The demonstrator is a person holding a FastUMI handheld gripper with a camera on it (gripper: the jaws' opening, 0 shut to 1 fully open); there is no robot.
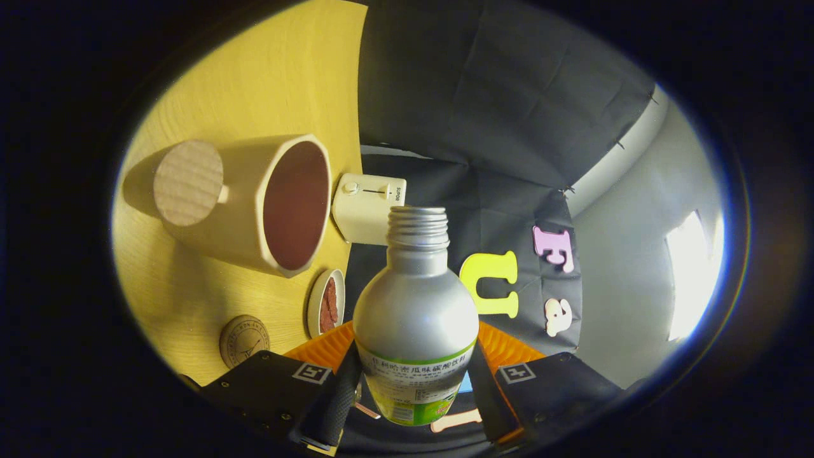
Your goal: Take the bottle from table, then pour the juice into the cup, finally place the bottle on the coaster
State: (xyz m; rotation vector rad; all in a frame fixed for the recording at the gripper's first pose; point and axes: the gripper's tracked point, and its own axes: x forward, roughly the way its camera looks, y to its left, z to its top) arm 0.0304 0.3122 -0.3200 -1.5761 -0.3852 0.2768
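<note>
Open gap separates bottle (414, 312) mouth from cup (273, 203); toaster (369, 207) crowds beyond.

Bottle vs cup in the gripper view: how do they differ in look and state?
The bottle is silver metal with a narrow threaded neck; the cup is cream, faceted, with a wide mouth and a round wooden handle.
The bottle is clamped between the fingers of the gripper; the cup stands free on the yellow table.
The bottle carries a green-and-white label; the cup is plain.
Shared: both are open-topped, mouths near each other.
</note>
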